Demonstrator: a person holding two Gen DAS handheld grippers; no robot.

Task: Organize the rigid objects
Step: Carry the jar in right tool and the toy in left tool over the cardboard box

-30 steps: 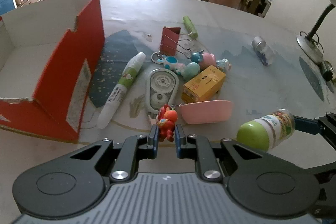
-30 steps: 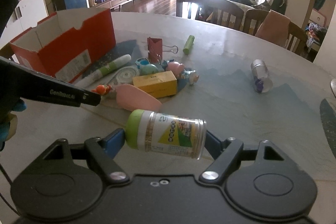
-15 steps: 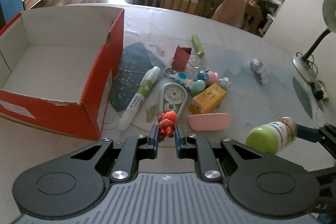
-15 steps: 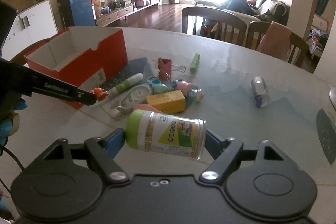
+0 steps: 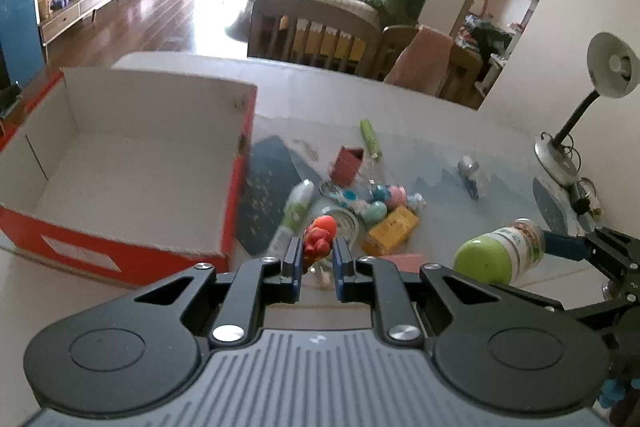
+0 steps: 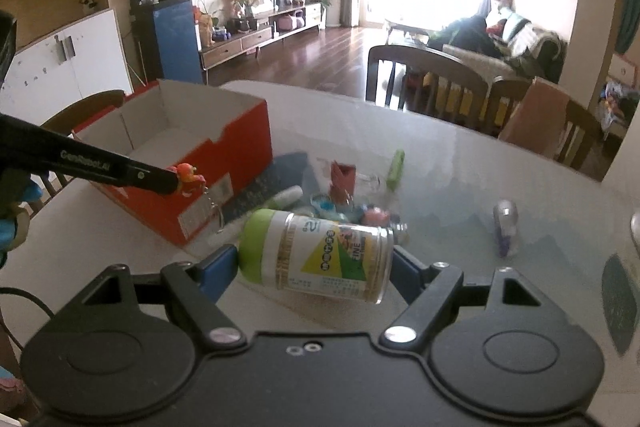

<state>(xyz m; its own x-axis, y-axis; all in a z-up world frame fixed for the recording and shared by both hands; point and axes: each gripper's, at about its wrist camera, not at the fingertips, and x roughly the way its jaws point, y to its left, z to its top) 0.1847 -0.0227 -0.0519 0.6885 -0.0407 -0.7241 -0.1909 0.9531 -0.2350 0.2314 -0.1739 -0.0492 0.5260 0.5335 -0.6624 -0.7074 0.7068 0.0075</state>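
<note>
The left tool (image 5: 316, 259) is clenched on a small red-and-orange toy figure (image 5: 319, 233). The figure sits upright between the two narrowly spaced fingers, and in the right wrist view a short chain and ring hang below it (image 6: 188, 179). The open red box (image 5: 132, 163) lies ahead and to the left of this tool, at the left side of the bench (image 5: 400, 115). In the left wrist view the box's right wall stands just left of the tool's line of sight, with the white interior beyond it. The left tool is the nearer of the two to the box. Judged from this layout, the coming move is a carry leftward over the near right corner of the box, high enough for the hanging chain to pass the wall.

The right tool (image 6: 316, 259) is spread wide and grasps a jar with a green cap (image 6: 320, 255). The jar is held lying down across the fingers, cap toward the left finger and base toward the right finger, so its long axis runs left to right, tilted slightly down to the right. It is held off the bench, to the right of the left tool and farther from the box.

The remaining loose items lie in a cluster near the middle of the bench, to the right of the box: a white tube with a green band (image 5: 294, 215), a yellow carton (image 5: 392, 231), a red binder clip (image 5: 347, 166) and a green marker (image 5: 370, 139). A small clear bottle (image 6: 505, 227) lies apart, toward the right edge.
</note>
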